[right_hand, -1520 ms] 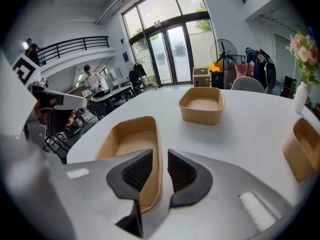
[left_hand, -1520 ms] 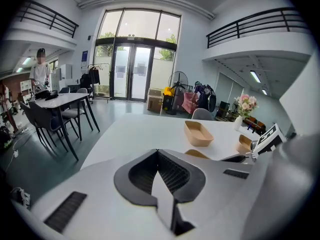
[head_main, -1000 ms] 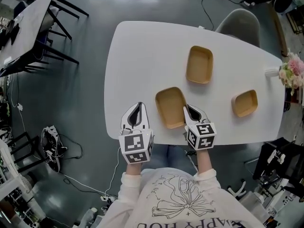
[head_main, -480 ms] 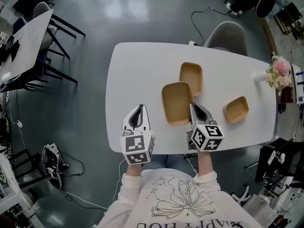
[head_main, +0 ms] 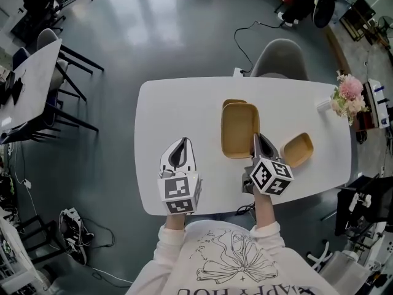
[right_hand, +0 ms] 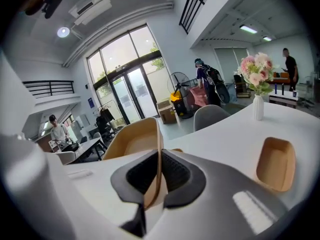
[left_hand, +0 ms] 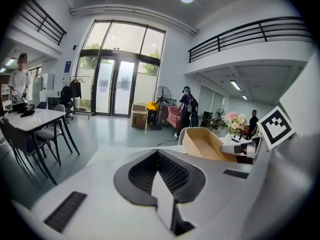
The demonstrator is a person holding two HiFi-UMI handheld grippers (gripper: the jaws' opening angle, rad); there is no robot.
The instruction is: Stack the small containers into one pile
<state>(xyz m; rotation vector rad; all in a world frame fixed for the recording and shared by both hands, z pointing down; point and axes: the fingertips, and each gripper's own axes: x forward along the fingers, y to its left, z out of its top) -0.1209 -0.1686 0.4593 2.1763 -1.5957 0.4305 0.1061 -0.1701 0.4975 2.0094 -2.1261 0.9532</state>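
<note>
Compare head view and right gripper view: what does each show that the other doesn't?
Head view only: the left gripper, jaws together and holding nothing, and the person's sweatshirt.
Right gripper view only: the glass doors, and the right gripper pinching the larger container's wall between its pads.
Both: that container, the smaller container lying on the white table, and the flowers.

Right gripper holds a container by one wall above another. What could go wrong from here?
The right gripper pinches the held container by one thin wall, so it may swing or slip. It hangs off-centre over the lower container and may catch its rim instead of nesting. The third container beside the gripper may get knocked.
</note>
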